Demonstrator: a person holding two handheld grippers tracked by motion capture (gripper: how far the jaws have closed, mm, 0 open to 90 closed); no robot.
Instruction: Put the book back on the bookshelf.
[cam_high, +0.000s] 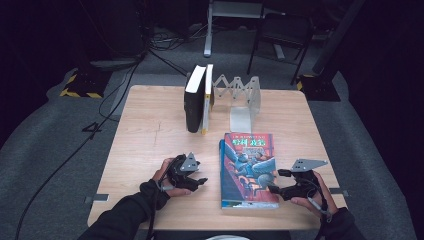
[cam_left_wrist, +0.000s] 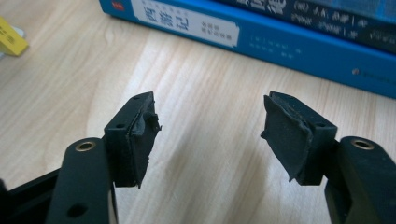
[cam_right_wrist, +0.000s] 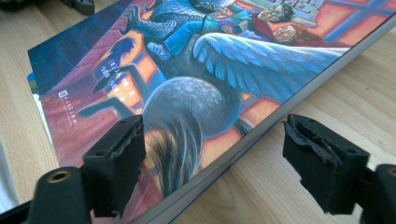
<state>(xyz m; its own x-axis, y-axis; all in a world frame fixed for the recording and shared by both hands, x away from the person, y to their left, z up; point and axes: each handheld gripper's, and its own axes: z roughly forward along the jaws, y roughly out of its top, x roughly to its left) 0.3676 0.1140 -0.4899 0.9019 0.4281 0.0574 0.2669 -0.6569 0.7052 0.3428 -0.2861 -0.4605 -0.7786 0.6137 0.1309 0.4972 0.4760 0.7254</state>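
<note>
A colourful illustrated book (cam_high: 248, 170) lies flat, cover up, on the wooden table (cam_high: 145, 145) between my two hands. My left gripper (cam_high: 202, 181) rests just left of the book's blue spine (cam_left_wrist: 289, 42). Its jaws stand open over bare wood in the left gripper view, gripper (cam_left_wrist: 210, 135), with nothing between them. My right gripper (cam_high: 276, 181) is at the book's right edge. In the right gripper view, gripper (cam_right_wrist: 215, 154), one jaw hangs over the cover (cam_right_wrist: 187, 70) and the other stands off the page edge over the table. Neither pad presses on the book.
A black book (cam_high: 194, 102) and a white book with a yellow edge (cam_high: 208, 97) stand upright at the back of the table. Beside them sits a metal expanding book rack (cam_high: 243, 97). A yellow corner (cam_left_wrist: 9, 37) shows far left. Cables and a chair (cam_high: 280, 35) lie beyond.
</note>
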